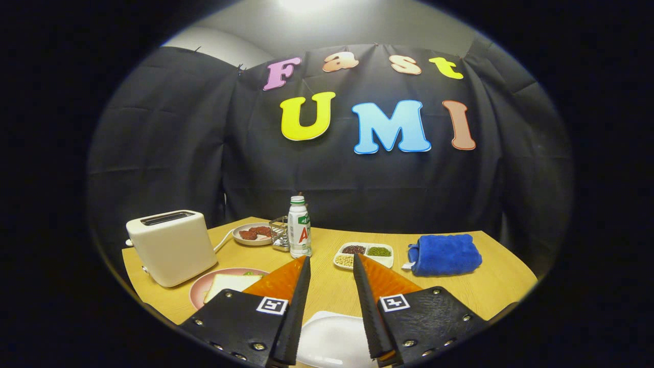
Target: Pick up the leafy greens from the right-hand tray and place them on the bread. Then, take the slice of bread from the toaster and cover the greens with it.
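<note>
My gripper (pixel 331 257) is open above the wooden table (pixel 327 291), with nothing between its fingers. A white tray (pixel 332 337) lies low between the fingers, close to me, and its visible surface is plain white. Left of the left finger, a pink plate (pixel 204 286) holds a slice of white bread (pixel 230 284). A bit of green (pixel 249 274) peeks out at the bread's far edge. The cream toaster (pixel 171 248) stands just behind the plate, and its top slot looks dark.
Beyond the fingertips stand a white bottle (pixel 299 227), a small metal rack (pixel 279 234) and a plate of red pieces (pixel 253 234). A divided dish of beans (pixel 364 254) and a folded blue towel (pixel 444 254) lie to the right.
</note>
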### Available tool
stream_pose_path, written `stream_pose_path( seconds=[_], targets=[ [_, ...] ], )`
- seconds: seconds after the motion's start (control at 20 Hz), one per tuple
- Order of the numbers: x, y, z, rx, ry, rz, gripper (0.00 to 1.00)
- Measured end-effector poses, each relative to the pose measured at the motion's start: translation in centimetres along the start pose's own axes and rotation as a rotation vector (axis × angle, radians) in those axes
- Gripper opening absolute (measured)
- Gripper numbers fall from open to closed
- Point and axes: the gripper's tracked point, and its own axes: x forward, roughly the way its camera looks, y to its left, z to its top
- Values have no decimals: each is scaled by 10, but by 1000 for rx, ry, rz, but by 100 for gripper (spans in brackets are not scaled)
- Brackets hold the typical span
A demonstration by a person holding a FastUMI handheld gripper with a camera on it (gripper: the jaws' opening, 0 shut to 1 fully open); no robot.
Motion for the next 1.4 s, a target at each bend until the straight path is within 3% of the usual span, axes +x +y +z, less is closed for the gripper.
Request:
stream_pose_path(
  seconds=[0.5,0.75,1.15,1.4],
  targets=[
    [-34,-123,18,-56,-136,-30,51],
    [-67,-207,9,25,-142,-60,51],
    [-128,-382,-17,-68,-124,-271,51],
    [-149,-413,-45,3,-109,-265,51]
  ],
)
